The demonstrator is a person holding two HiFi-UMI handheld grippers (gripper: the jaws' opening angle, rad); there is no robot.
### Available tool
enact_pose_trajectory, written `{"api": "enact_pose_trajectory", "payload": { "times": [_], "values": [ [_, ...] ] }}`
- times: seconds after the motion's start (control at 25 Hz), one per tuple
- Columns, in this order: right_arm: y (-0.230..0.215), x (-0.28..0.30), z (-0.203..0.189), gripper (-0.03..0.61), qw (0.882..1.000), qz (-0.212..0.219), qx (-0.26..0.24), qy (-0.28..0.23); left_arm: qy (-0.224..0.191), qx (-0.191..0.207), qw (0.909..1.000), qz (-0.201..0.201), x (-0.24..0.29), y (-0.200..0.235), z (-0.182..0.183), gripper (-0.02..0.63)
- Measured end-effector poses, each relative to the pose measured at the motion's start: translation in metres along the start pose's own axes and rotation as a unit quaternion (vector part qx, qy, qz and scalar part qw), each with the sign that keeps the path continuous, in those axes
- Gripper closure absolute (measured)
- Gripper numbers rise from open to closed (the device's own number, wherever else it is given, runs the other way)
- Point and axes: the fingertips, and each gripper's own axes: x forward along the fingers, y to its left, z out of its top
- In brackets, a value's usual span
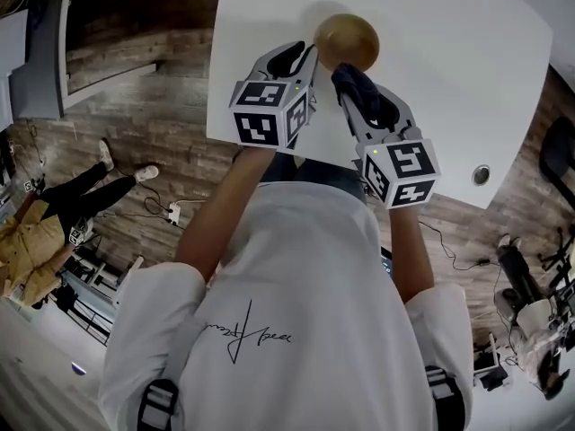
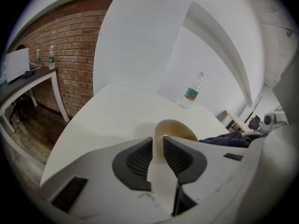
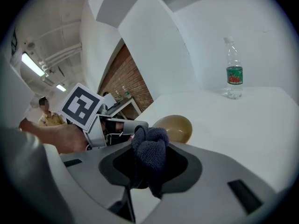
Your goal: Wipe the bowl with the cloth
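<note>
– Bowl (image 1: 346,41) first: where is it?
– On the white surface (image 1: 449,88), right at the tips of both grippers. It is tan and looks tipped, with its hollow turned toward the left gripper (image 2: 159,146).
– Has that gripper got hold of it?
– The rim stands between its jaws, which are a little apart. The ribbed pads (image 2: 140,160) flank the rim closely, but they do not look clamped on it.
– And the right gripper (image 3: 148,148)?
– Closed on the cloth (image 3: 152,158). It is a dark blue wad pinched between the jaws, bulging out above them.
– Does the cloth touch the bowl?
– I cannot tell. In the head view the end of the cloth lies just beside the bowl's near edge. In the right gripper view the bowl shows just behind the wad.
– How do the two grippers sit to each other?
– Side by side and close. Both slant down toward the bowl, the left at its left side and the right at its near side.
– Anything else on the surface?
– A bottle (image 2: 192,91) with a green label stands upright farther back, well apart from the bowl.
– And the person?
– They wear a white shirt (image 1: 296,321), with both arms stretched forward over the edge of the surface.
</note>
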Motion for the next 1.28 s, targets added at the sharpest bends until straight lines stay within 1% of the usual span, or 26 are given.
{"api": "enact_pose_trajectory", "payload": {
  "times": [0.24, 0.4, 0.56, 0.64, 0.72, 1.28],
  "values": [
    [0.0, 0.006, -0.004, 0.457, 1.0, 0.004, 0.017, 0.006, 0.006, 0.003, 1.0, -0.005, 0.014, 0.001, 0.005, 0.524],
    [-0.001, 0.008, -0.007, 0.457, 1.0, 0.006, 0.027, 0.009, 0.014, 0.011, 0.9997, -0.016, 0.023, -0.004, 0.004, 0.523],
    [-0.004, 0.013, -0.009, 0.457, 0.999, 0.009, 0.036, 0.012, 0.02, 0.015, 0.9995, -0.018, 0.029, -0.004, 0.002, 0.523],
    [-0.006, 0.013, -0.01, 0.457, 0.999, 0.01, 0.039, 0.013, 0.023, 0.018, 0.9994, -0.018, 0.031, -0.005, 0.002, 0.581],
    [-0.007, 0.012, -0.011, 0.457, 0.999, 0.011, 0.04, 0.014, 0.025, 0.019, 0.9994, -0.016, 0.032, -0.006, 0.001, 0.592],
    [-0.006, 0.016, -0.012, 0.457, 0.999, 0.015, 0.042, 0.024, 0.032, 0.018, 0.9993, -0.008, 0.035, -0.002, 0.005, 0.607]
  ]
}}
